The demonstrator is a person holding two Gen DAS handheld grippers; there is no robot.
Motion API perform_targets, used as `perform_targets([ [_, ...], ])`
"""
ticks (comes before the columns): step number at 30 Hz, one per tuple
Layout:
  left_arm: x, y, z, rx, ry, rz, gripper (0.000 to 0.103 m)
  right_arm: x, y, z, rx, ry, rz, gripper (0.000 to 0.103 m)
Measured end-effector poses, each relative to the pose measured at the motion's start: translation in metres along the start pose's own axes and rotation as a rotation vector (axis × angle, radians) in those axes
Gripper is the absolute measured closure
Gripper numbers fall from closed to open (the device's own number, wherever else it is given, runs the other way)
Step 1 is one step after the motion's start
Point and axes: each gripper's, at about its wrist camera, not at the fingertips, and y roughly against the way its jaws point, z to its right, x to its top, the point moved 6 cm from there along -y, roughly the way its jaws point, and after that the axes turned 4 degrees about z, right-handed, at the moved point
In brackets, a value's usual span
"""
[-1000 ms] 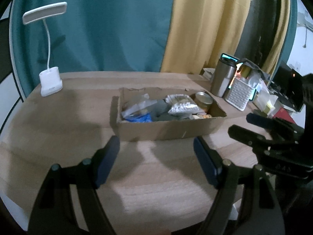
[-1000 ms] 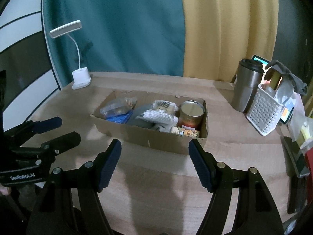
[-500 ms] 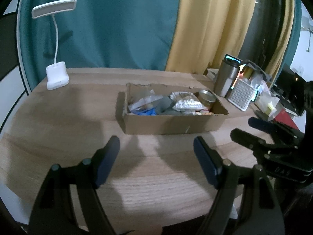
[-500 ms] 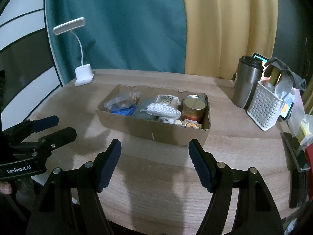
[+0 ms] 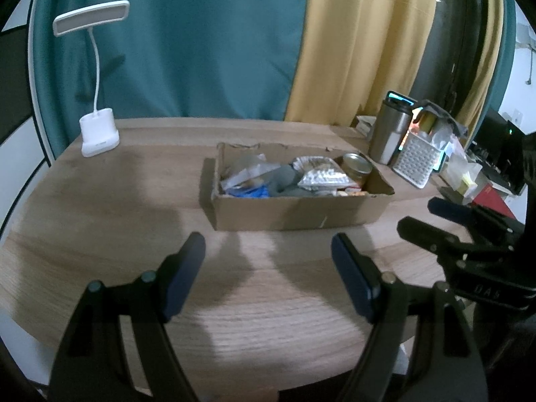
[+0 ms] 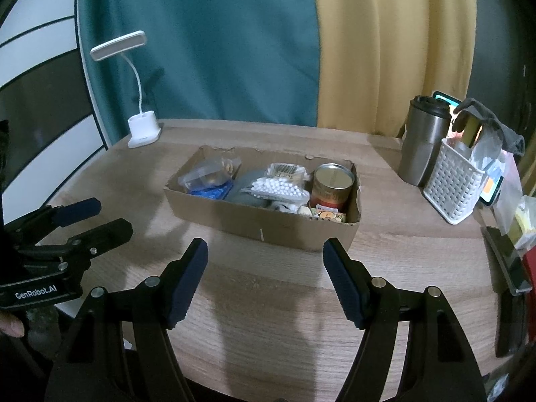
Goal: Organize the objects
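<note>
A shallow cardboard box (image 5: 294,216) (image 6: 264,226) sits mid-table, filled with a tin can (image 6: 332,184), a bag of cotton swabs (image 6: 279,187), a clear snack bag (image 6: 209,174), a blue packet (image 6: 214,191) and a grey item (image 6: 246,189). My left gripper (image 5: 268,251) is open and empty, hovering in front of the box. My right gripper (image 6: 264,256) is open and empty, also short of the box's near wall. Each gripper shows in the other's view: the right one (image 5: 435,216) and the left one (image 6: 93,217).
A white desk lamp (image 6: 142,127) stands at the back left. A steel tumbler (image 6: 423,140), a white slotted basket (image 6: 454,184) with items, a phone and clutter stand at the right. Curtains hang behind the wooden table (image 6: 268,318).
Both grippers have pulled back and risen slightly from the box, so it looks smaller and farther. Both stay open and empty.
</note>
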Motion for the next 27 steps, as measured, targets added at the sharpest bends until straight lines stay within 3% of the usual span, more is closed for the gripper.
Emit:
perform_targets([
  [27, 0.004, -0.012, -0.006, 0.007, 0.002, -0.013, 0.024, -0.001, -0.018, 0.002, 0.016, -0.008, -0.025, 0.029],
])
